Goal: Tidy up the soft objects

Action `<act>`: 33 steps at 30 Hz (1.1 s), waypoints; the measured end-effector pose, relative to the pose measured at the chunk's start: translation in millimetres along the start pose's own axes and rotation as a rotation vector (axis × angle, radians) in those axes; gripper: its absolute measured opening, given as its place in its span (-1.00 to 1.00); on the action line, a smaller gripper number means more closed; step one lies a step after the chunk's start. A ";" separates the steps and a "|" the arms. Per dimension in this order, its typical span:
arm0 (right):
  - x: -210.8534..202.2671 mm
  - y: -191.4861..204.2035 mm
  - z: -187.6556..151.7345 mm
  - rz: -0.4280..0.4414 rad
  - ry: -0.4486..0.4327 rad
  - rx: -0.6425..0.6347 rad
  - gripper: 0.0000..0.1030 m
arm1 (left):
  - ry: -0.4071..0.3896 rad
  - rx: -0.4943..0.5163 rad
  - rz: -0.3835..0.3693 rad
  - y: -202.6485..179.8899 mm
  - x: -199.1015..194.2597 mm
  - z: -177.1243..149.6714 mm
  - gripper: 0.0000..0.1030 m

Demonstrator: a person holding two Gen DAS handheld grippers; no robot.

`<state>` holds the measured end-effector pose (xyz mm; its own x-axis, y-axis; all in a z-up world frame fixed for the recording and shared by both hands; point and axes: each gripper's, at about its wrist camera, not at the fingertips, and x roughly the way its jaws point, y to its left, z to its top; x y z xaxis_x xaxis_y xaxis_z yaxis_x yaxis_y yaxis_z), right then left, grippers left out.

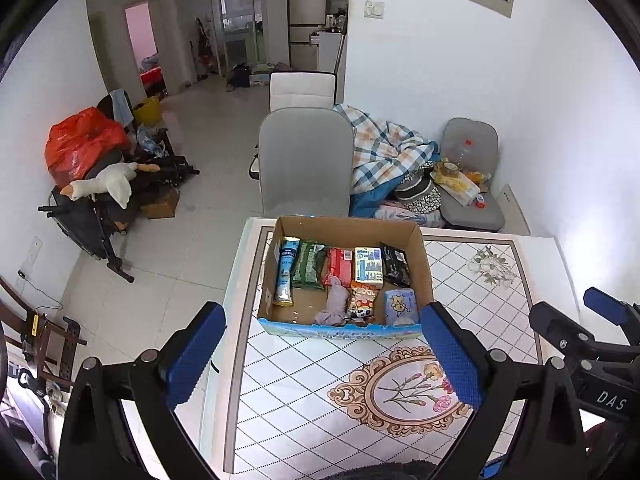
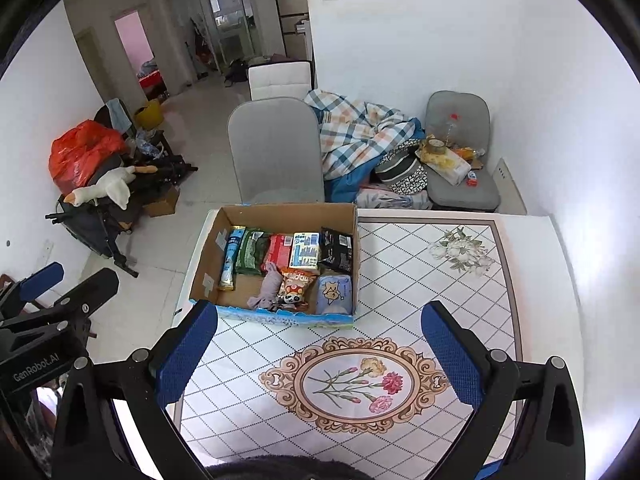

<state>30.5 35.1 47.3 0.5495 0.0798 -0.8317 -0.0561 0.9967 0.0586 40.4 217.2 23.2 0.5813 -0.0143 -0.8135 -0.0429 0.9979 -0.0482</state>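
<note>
A shallow cardboard box (image 1: 420, 248) (image 2: 208, 256) stands at the far left of the patterned table (image 1: 500, 304) (image 2: 432, 292). It holds soft packs in rows: a blue tube pack (image 1: 286, 270) (image 2: 230, 258), a green pack (image 1: 307, 266) (image 2: 250, 252), a red pack (image 1: 340, 262), a black pack (image 1: 394, 264) (image 2: 338, 254), a crumpled mauve cloth (image 1: 334, 306) (image 2: 268, 286) and a light blue tissue pack (image 1: 400, 306) (image 2: 334, 292). My left gripper (image 1: 324, 354) hangs open just in front of the box, holding nothing. My right gripper (image 2: 318, 354) is open over the flower medallion, also holding nothing.
A grey chair (image 1: 306, 160) (image 2: 276, 148) stands behind the box. Bedding (image 1: 384, 148) and a second loaded chair (image 1: 472, 184) sit at the back right by the wall. Clutter with a plush goose (image 1: 104, 184) lies on the left floor.
</note>
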 end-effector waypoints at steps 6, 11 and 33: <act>1.4 -4.9 1.7 -0.014 0.001 0.003 1.00 | 0.003 0.001 0.003 -3.2 0.4 -2.0 0.99; 3.4 -11.7 1.6 -0.028 0.004 0.015 1.00 | 0.003 0.005 0.011 -5.5 0.2 -3.8 0.99; -5.7 -15.6 1.9 -0.067 -0.012 0.012 1.00 | 0.003 0.006 0.025 -7.5 -5.6 -5.7 0.99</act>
<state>29.8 19.1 52.2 0.5616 0.0128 -0.8273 -0.0084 0.9999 0.0097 32.9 209.4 24.8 0.5779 0.0106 -0.8160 -0.0522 0.9984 -0.0240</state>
